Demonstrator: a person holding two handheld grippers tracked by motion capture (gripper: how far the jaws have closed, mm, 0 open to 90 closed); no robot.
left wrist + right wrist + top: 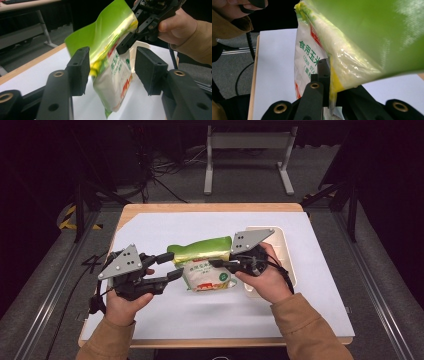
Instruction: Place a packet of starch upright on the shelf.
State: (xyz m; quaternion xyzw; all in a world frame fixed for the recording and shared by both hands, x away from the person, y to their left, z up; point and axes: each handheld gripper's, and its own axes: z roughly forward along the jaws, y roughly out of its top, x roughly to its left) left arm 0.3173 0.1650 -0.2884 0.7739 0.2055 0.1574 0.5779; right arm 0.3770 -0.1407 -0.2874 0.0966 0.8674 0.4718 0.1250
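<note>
Right gripper [220, 263] pinches green-and-white bag [206, 265] at its edge, fingers [322, 75] pressed on plastic, bag lifted above white sheet [165, 230] on worktop [135, 209]. Left gripper [170, 266] has fingers [79, 70] spread wide either side of bag (not touching it). Beige tray [285, 250] lies under right hand [265, 280].

Wooden table [210, 208] — white sheet [165, 227], pale tray [286, 251] on it.
</note>
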